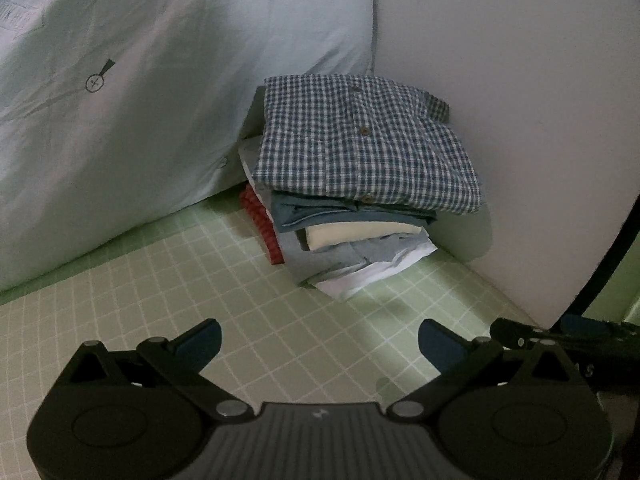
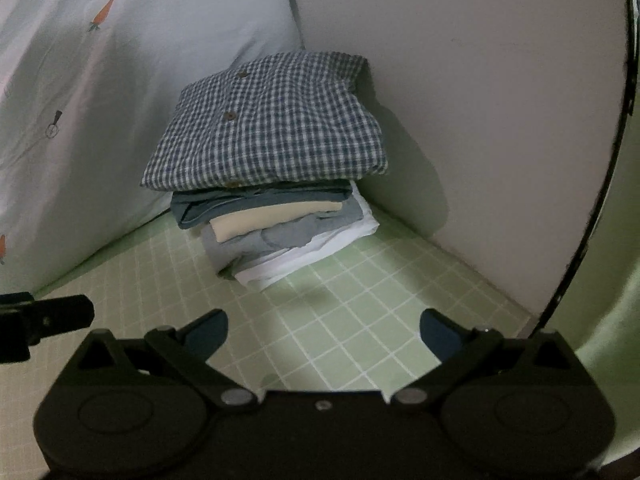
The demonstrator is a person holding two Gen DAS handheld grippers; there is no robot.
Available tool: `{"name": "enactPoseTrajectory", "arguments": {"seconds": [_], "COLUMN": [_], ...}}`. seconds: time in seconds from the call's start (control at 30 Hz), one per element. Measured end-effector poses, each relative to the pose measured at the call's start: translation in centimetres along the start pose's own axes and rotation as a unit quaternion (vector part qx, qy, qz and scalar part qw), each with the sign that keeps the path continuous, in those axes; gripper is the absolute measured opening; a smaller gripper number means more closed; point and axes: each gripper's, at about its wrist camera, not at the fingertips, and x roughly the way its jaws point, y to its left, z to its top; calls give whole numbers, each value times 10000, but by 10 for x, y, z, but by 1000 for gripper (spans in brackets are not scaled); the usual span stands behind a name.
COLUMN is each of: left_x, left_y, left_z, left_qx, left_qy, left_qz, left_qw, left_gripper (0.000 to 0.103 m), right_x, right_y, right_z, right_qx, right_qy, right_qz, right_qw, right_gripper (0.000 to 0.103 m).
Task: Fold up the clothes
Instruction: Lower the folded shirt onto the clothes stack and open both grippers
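Note:
A folded blue-and-white checked shirt (image 1: 360, 144) (image 2: 268, 120) tops a stack of folded clothes (image 1: 352, 240) (image 2: 280, 224) in the corner of a green grid-patterned sheet (image 1: 240, 304) (image 2: 352, 312). Blue, cream, grey and white garments lie under it; a red striped one (image 1: 260, 224) shows at the stack's left side. My left gripper (image 1: 320, 344) is open and empty, a short way in front of the stack. My right gripper (image 2: 324, 332) is open and empty too, in front of the stack. Neither touches the clothes.
A pale quilt (image 1: 140, 120) (image 2: 80, 120) with small carrot prints rises on the left against the stack. A plain white wall (image 1: 520, 120) (image 2: 480, 120) closes the right side. The right gripper's tip (image 1: 516, 332) shows in the left wrist view, the left gripper's tip (image 2: 52, 316) in the right.

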Motion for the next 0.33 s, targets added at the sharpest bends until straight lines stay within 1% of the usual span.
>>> {"name": "enactPoseTrajectory", "arguments": {"seconds": [0.33], "left_x": [-3], "left_y": [-3], "left_z": [1], "left_qx": [94], "left_qy": [-50], "left_qz": [-65], "left_qw": [9999], "left_gripper": [103], "right_x": [1], "right_y": [-4], "right_z": [4], "right_qx": [80], "right_qy": [-62], "right_qz": [-15], "right_qw": [9999], "right_gripper": [103]}}
